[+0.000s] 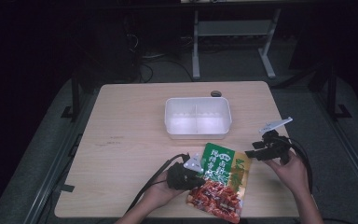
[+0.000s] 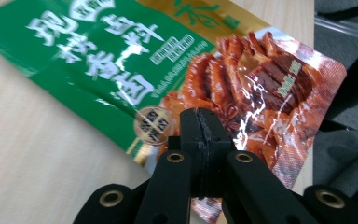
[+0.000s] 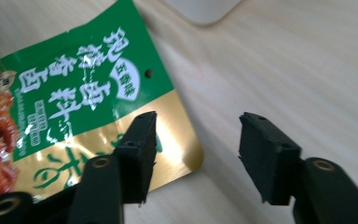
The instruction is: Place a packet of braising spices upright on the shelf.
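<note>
1. The snack packet [image 1: 220, 179] lies flat near the table's [image 1: 130, 140] front edge, long axis running from front edge toward the white container [image 1: 198, 117], green end facing it.
2. Left gripper [image 1: 196, 173] is clamped on the packet's left edge.
3. Right gripper [image 1: 251, 153] stands parted beside its gold corner, gripping nothing.

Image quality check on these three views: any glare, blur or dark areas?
High view: room dark around the lit table, white container slightly blown out. Left gripper view: glare streaks on the snack pouch, its top lettering soft. Right gripper view: pouch text mildly blurred, jaws sharp.

Green-gold-red packet [image 1: 220, 182] — white tray [image 1: 197, 132], black grippers.
</note>
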